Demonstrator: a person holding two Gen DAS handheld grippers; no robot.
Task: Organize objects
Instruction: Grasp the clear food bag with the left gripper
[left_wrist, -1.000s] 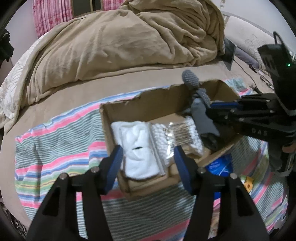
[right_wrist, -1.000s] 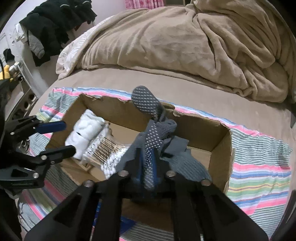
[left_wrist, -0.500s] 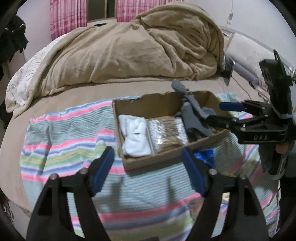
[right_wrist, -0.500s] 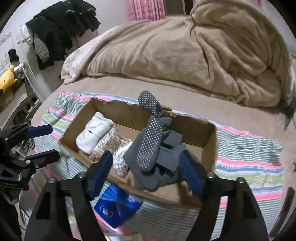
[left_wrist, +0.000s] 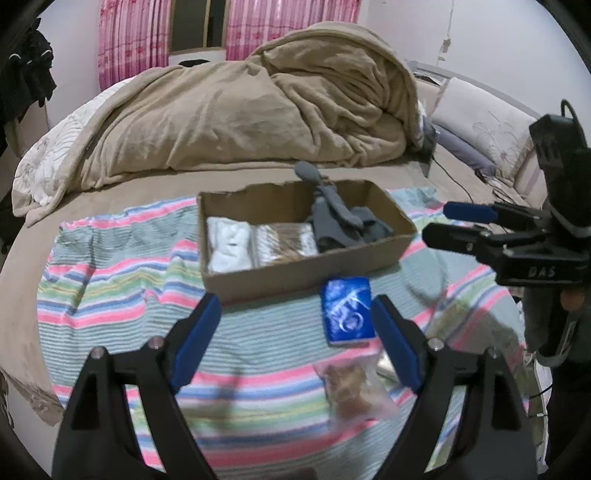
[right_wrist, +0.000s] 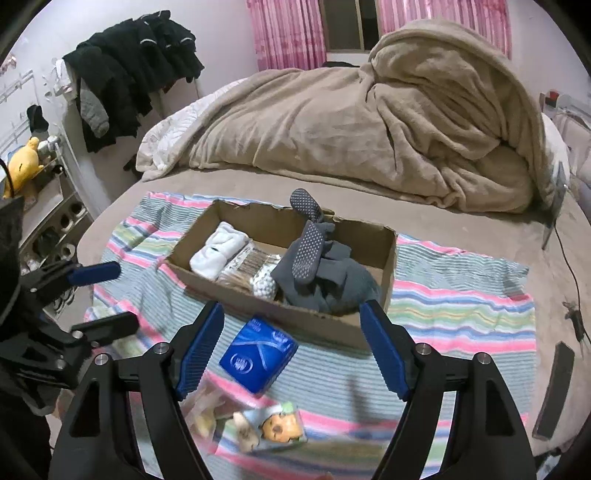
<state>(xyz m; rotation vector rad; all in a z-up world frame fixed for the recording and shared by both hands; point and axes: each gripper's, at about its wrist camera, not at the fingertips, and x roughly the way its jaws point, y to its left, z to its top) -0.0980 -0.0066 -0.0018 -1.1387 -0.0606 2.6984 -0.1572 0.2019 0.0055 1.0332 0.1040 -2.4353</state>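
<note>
Hovering wide open and empty, left claw (left_wrist: 295, 339) and right claw (right_wrist: 291, 347) face the cardboard box (right_wrist: 295, 317) on the bed, grey socks (right_wrist: 321, 273) inside, blue packet (right_wrist: 258, 354) just before it.

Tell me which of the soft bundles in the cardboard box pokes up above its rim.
The grey dotted socks at the box's right end: one sock's toe stands above the back wall. The white rolled bundle at the left end lies below the rim.
</note>
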